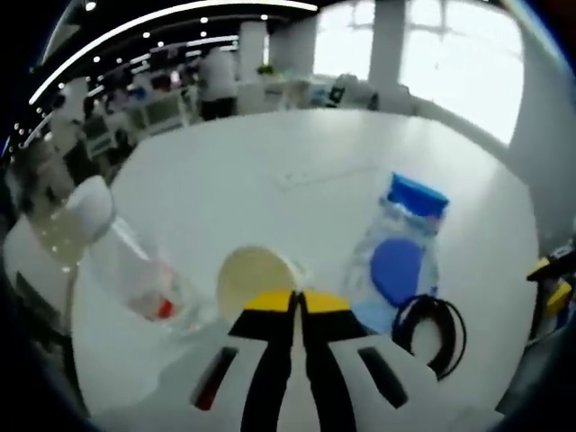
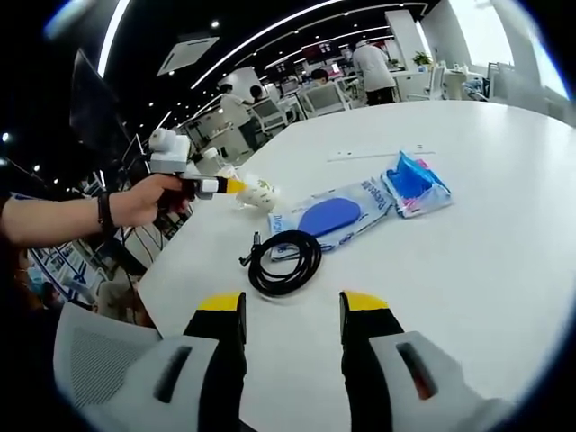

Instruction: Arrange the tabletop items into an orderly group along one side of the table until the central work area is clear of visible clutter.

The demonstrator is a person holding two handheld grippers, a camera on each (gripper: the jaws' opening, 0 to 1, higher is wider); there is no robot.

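My left gripper (image 1: pixel 294 304) is shut, its yellow tips pinching the rim of a cream paper cup (image 1: pixel 256 281). In the right gripper view a hand holds that left gripper (image 2: pixel 232 186) against the cup (image 2: pixel 262 193) near the table's left edge. A clear plastic bag with something red inside (image 1: pixel 148 290) lies left of the cup. A blue-and-white packet (image 1: pixel 396 261) (image 2: pixel 328 216) lies to the right, with a black coiled cable (image 1: pixel 434 331) (image 2: pixel 286 261) beside it. A second blue packet (image 2: pixel 414 184) sits farther off. My right gripper (image 2: pixel 292 310) stands open just short of the cable.
The round white table (image 2: pixel 468 270) has a thin white strip (image 2: pixel 378 155) lying near its middle. A grey mesh chair (image 2: pixel 90 355) stands at the near left edge. Desks, chairs and people fill the room beyond.
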